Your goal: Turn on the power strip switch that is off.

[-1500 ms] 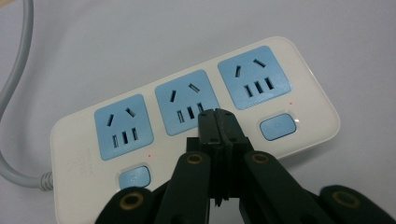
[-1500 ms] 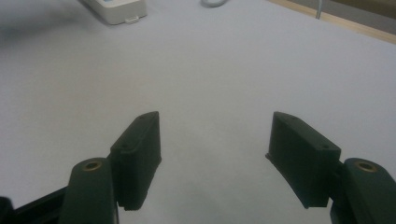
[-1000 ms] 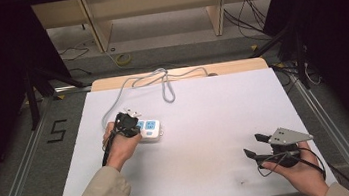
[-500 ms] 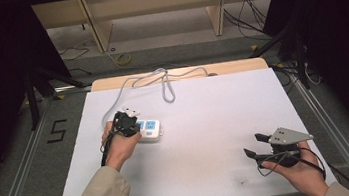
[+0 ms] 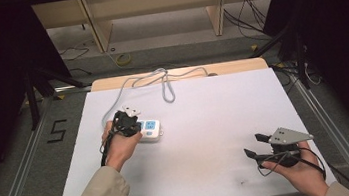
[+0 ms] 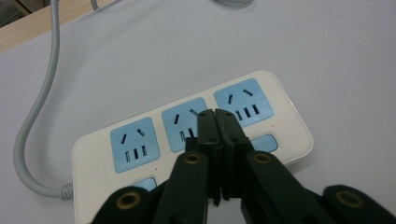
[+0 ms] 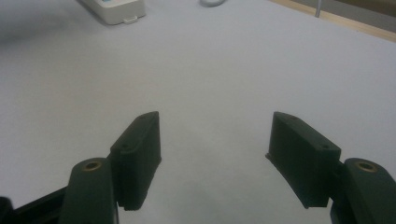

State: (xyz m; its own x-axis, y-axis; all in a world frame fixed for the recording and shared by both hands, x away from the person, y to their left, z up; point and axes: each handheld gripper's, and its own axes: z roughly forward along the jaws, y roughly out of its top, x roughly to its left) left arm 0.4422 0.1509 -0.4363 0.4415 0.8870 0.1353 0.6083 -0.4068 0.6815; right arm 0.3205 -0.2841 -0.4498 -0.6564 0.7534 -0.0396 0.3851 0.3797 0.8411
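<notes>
White tabletop (image 5: 208, 139) amid dark curtains; left tongs (image 6: 215, 122) pressed together, right tongs (image 7: 215, 154) wide.

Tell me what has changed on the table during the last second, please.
Nothing has visibly changed. The left hand-held gripper stays shut above the white power strip, over its middle socket, and holds nothing. The right hand-held gripper stays open over the bare white table, away from the strip. The grey cable lies as before.

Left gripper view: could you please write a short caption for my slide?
Shut left claw poised over the middle socket of a white three-socket power strip on the white table.
</notes>
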